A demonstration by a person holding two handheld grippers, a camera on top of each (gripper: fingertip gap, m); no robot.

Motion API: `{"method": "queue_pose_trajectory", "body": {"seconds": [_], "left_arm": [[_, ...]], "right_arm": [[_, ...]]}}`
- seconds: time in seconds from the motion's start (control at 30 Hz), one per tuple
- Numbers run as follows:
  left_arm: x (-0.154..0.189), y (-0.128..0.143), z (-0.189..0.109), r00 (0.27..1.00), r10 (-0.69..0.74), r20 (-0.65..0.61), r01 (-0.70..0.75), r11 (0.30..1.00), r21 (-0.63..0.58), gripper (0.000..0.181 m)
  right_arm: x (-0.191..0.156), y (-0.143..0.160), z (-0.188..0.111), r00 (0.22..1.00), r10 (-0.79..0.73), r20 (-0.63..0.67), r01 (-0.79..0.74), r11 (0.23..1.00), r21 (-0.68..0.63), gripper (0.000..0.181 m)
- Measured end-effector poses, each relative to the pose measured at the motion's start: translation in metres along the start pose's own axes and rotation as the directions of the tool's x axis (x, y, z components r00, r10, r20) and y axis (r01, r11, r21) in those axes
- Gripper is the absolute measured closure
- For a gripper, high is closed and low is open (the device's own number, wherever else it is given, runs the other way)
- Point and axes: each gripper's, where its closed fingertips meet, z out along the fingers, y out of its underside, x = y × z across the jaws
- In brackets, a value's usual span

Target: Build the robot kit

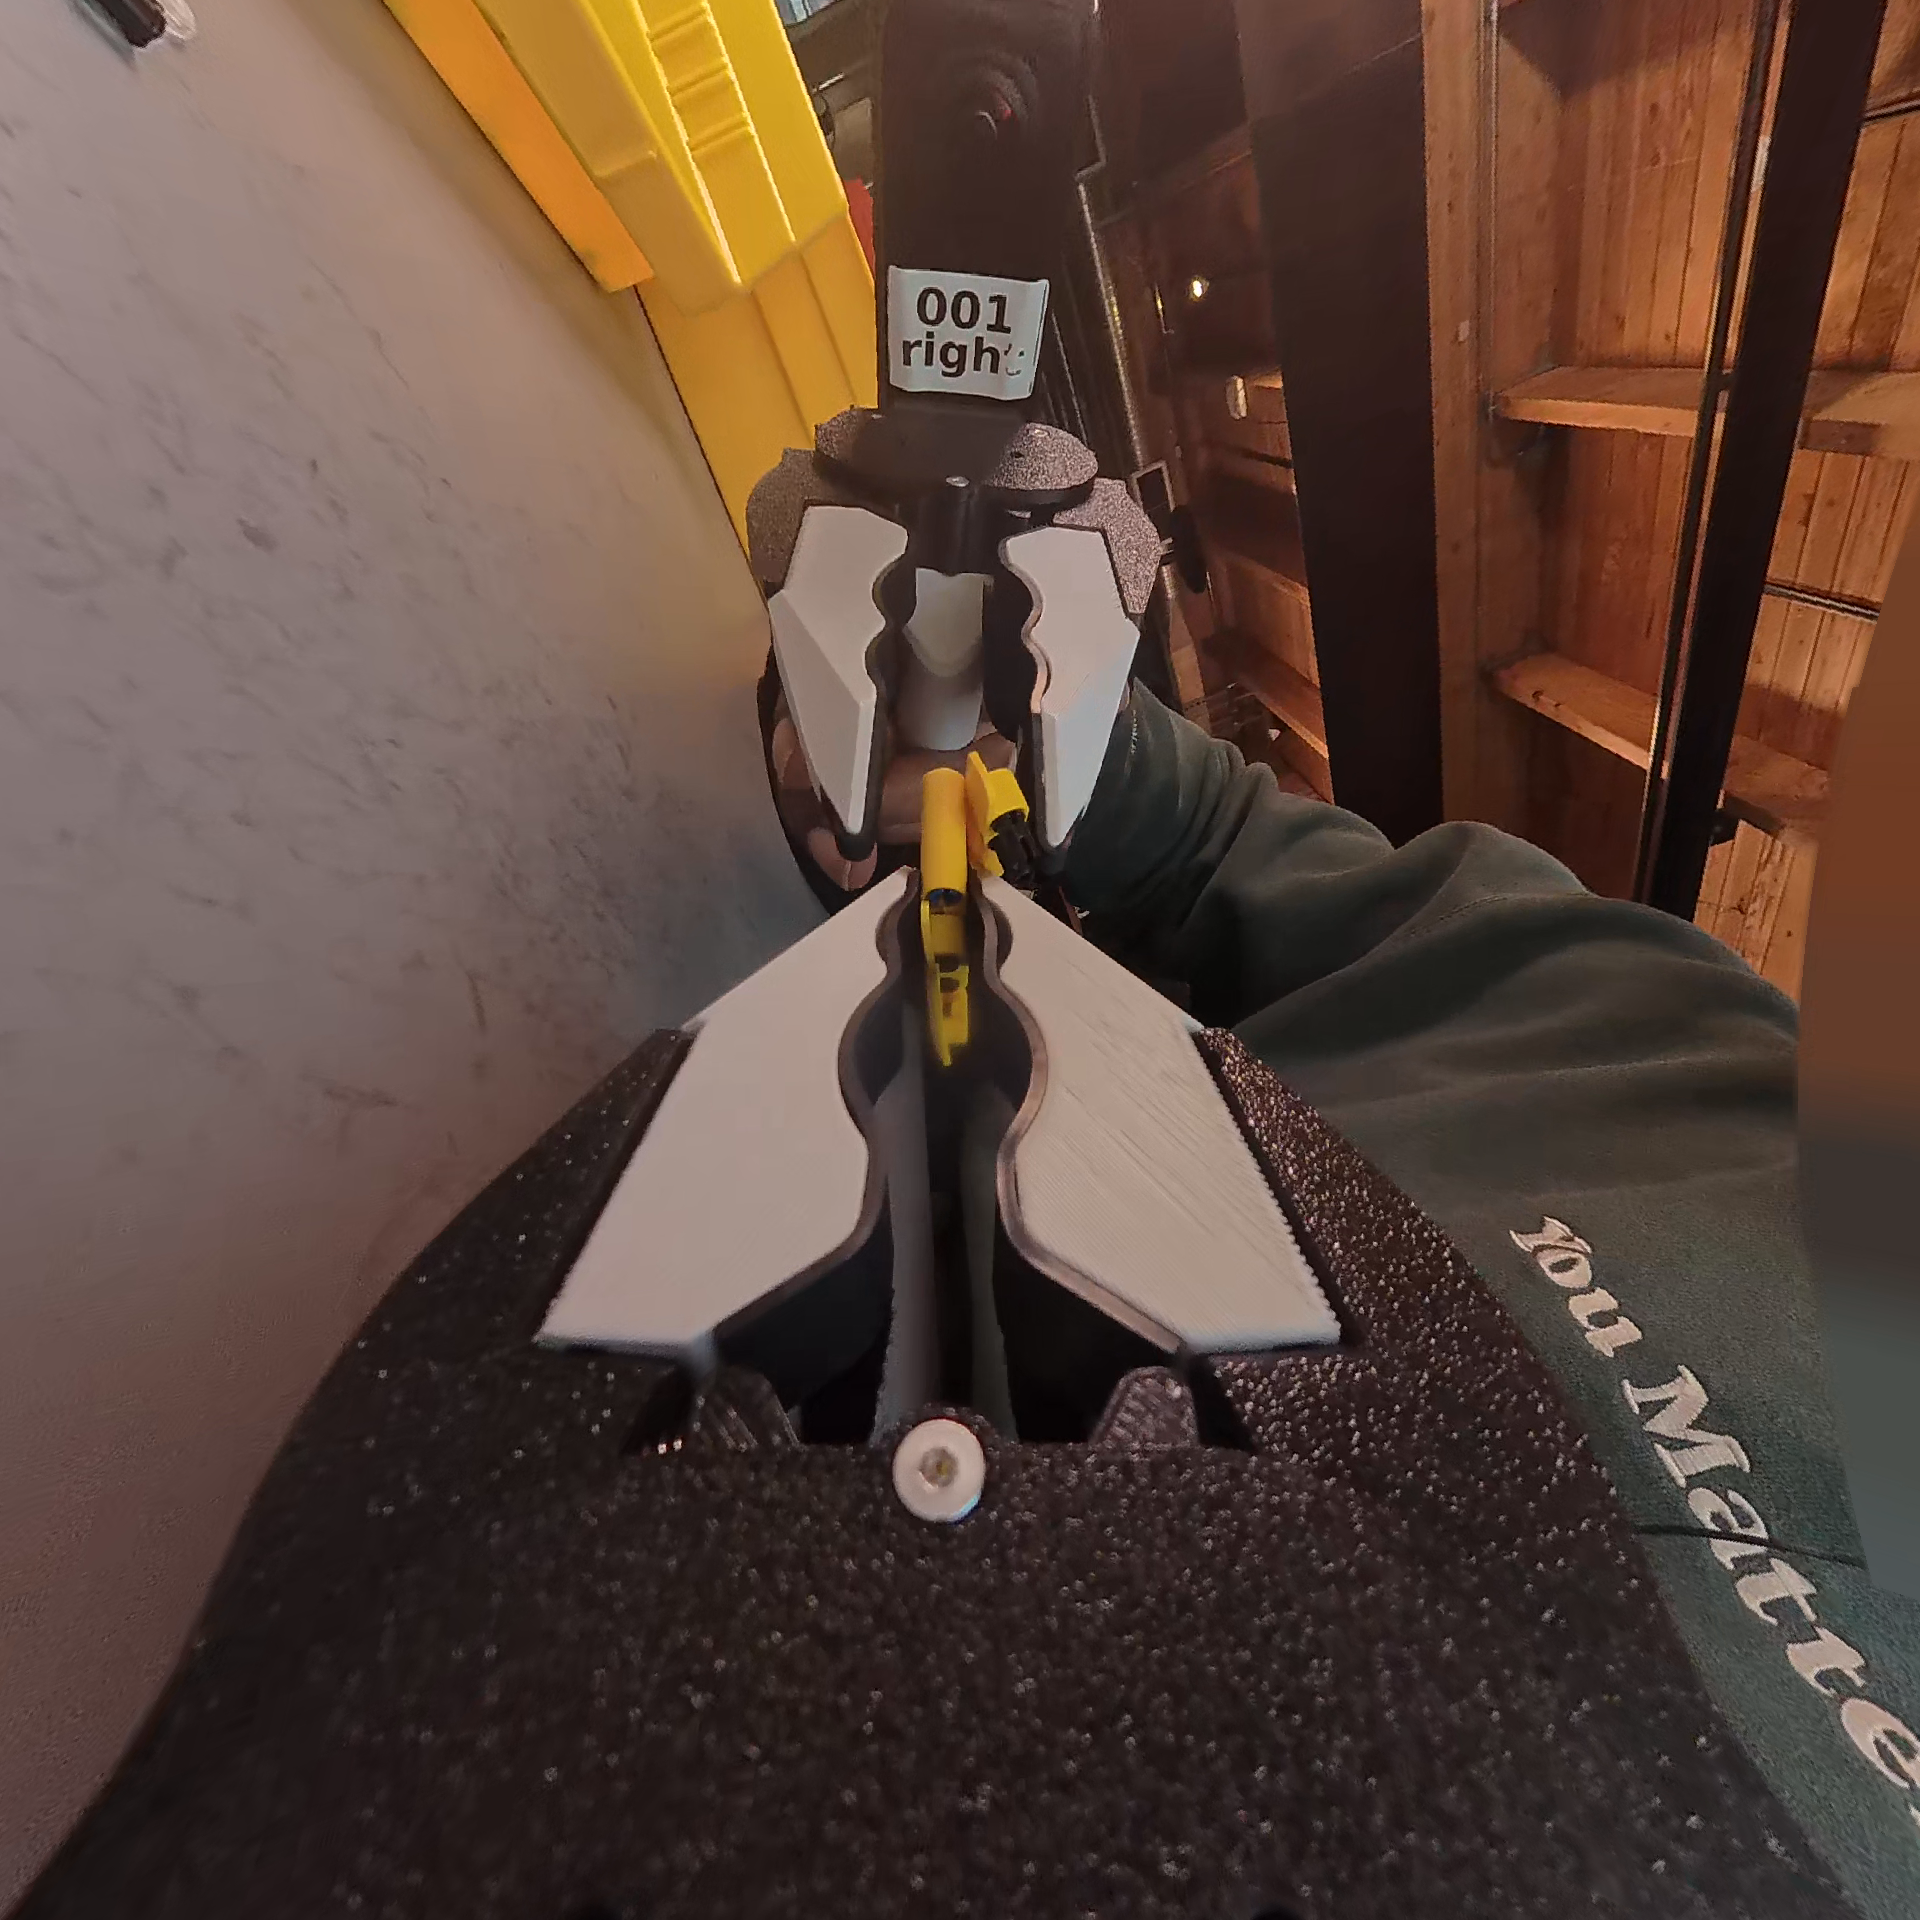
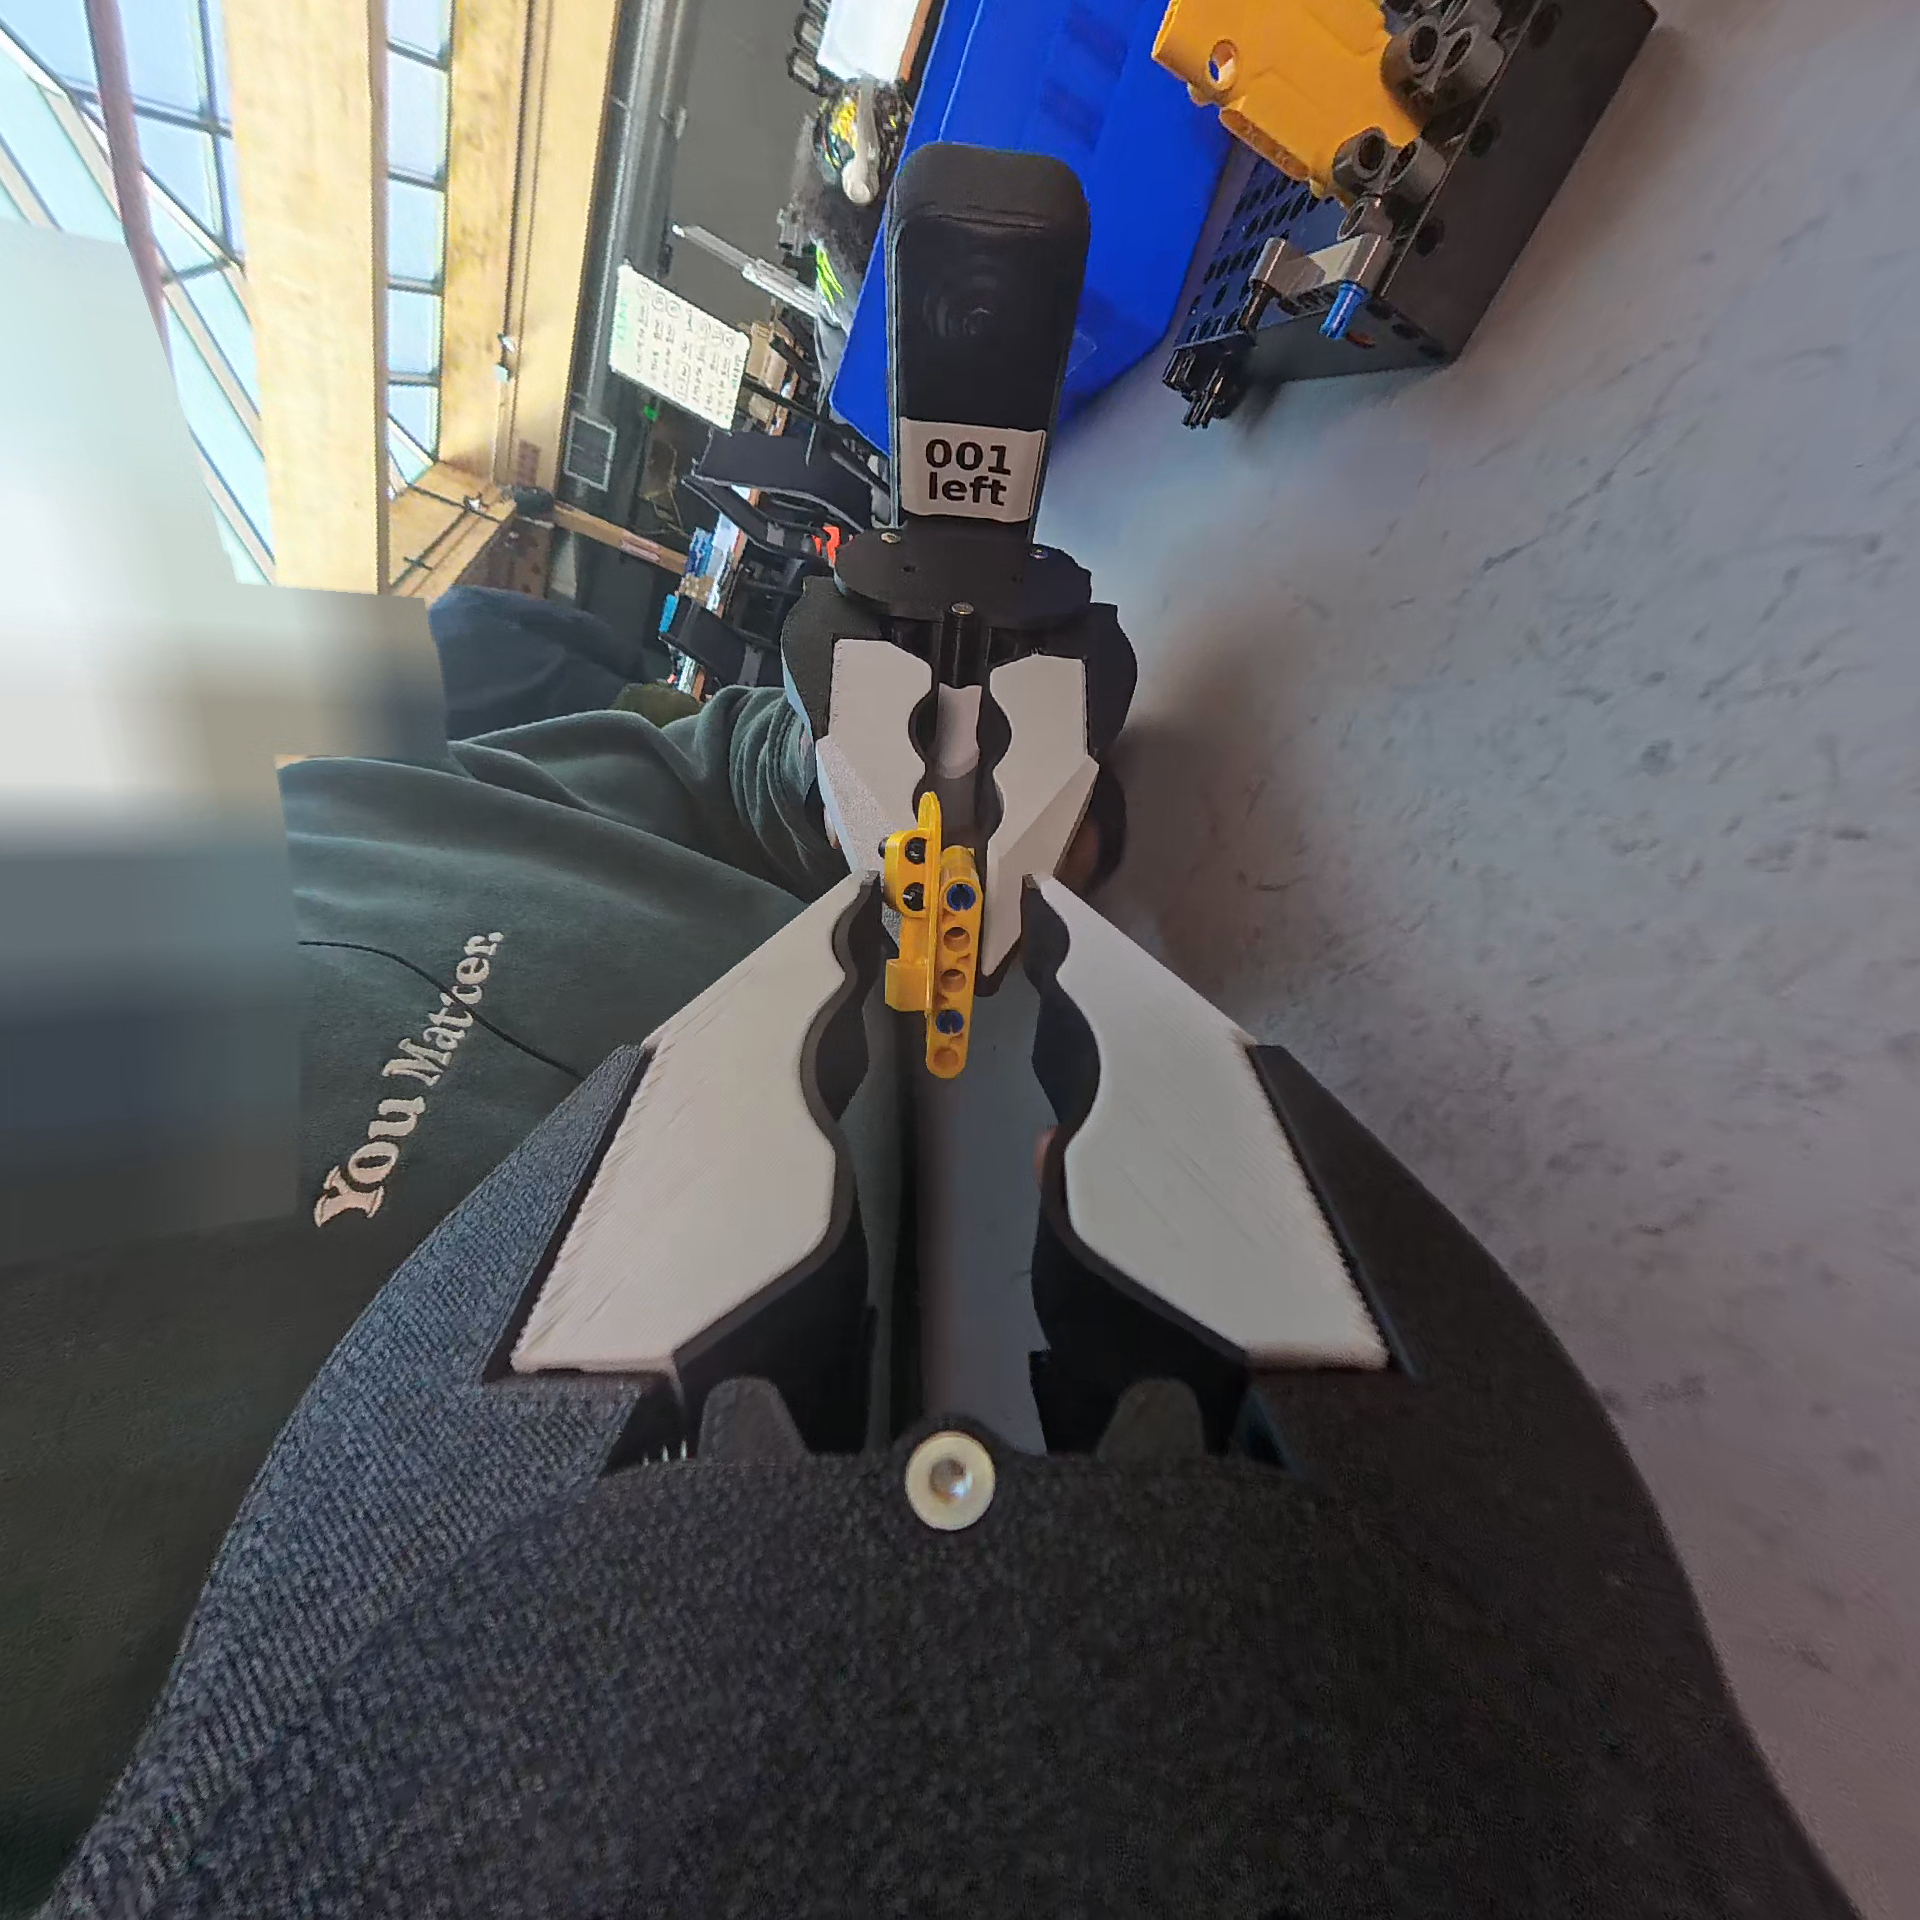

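grey tabletop (image 2: 1558, 831) | wooden shelves (image 1: 1662, 416) | sunlit windows (image 2: 187, 156)

The two grippers meet tip to tip above the grey mottled worktop (image 2: 1558, 831), which lies bare beneath them; a blue plastic bin (image 2: 1049, 208) and a black perforated block (image 2: 1455, 301) stand well beyond.

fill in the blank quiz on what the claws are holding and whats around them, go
The left claw is shut on a ____ beam.
In the right wrist view, the bin behind the left claw is ____.
The person's sleeve is dark ____.
Missing words: yellow; blue; green.
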Motion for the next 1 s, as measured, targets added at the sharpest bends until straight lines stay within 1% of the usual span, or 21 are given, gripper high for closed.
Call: {"method": "queue_pose_trajectory", "body": {"seconds": [0.07, 0.2, 0.3, 0.4, 0.53, 0.63, 0.73, 0.77, 0.8, 0.87, 0.93, 1.0], "left_arm": [[-0.001, 0.001, 0.000, 1.000, 0.002, 0.005, -0.002, 1.000, -0.005, 0.175], [-0.003, 0.003, 0.001, 0.999, 0.016, 0.028, -0.015, 1.000, -0.022, 0.175], [-0.004, 0.002, -0.001, 0.999, 0.020, 0.039, -0.020, 1.000, -0.016, 0.175], [-0.004, -0.003, -0.004, 0.999, 0.028, 0.039, -0.028, 1.000, 0.002, 0.175], [0.002, -0.007, -0.006, 0.998, 0.066, 0.022, -0.066, 0.998, 0.011, 0.176], [0.008, -0.010, -0.007, 0.993, 0.115, 0.014, -0.115, 0.993, 0.028, 0.176], [0.011, -0.013, -0.009, 0.991, 0.131, -0.006, -0.130, 0.990, 0.047, 0.176], [0.014, -0.014, -0.010, 0.991, 0.136, -0.016, -0.135, 0.989, 0.060, 0.176], [0.016, -0.016, -0.011, 0.989, 0.144, -0.023, -0.142, 0.987, 0.073, 0.176], [0.019, -0.019, -0.012, 0.985, 0.170, -0.026, -0.167, 0.982, 0.093, 0.176], [0.025, -0.021, -0.013, 0.981, 0.191, -0.040, -0.186, 0.976, 0.118, 0.176], [0.028, -0.027, -0.016, 0.978, 0.202, -0.052, -0.192, 0.969, 0.154, 0.176]], "right_arm": [[0.000, 0.001, 0.001, 1.000, 0.002, 0.002, -0.002, 1.000, -0.002, 0.156], [0.001, 0.002, 0.001, 1.000, 0.000, -0.002, 0.000, 1.000, 0.005, 0.166], [0.002, 0.003, -0.002, 1.000, -0.003, -0.001, 0.003, 1.000, 0.021, 0.166], [0.002, 0.001, -0.008, 0.999, -0.036, -0.021, 0.037, 0.998, 0.042, 0.167], [-0.004, 0.002, -0.013, 0.989, -0.124, -0.078, 0.130, 0.989, 0.065, 0.167], [-0.010, -0.004, -0.014, 0.989, -0.128, -0.078, 0.138, 0.982, 0.131, 0.167], [-0.013, -0.010, -0.015, 0.986, -0.140, -0.089, 0.155, 0.971, 0.183, 0.167], [-0.014, -0.014, -0.017, 0.986, -0.138, -0.095, 0.156, 0.964, 0.214, 0.168], [-0.013, -0.018, -0.020, 0.984, -0.139, -0.112, 0.163, 0.957, 0.238, 0.172], [-0.018, -0.021, -0.021, 0.984, -0.148, -0.098, 0.169, 0.947, 0.273, 0.174], [-0.025, -0.023, -0.021, 0.985, -0.150, -0.082, 0.168, 0.935, 0.314, 0.175], [-0.025, -0.026, -0.024, 0.980, -0.170, -0.106, 0.197, 0.918, 0.344, 0.175]]}}
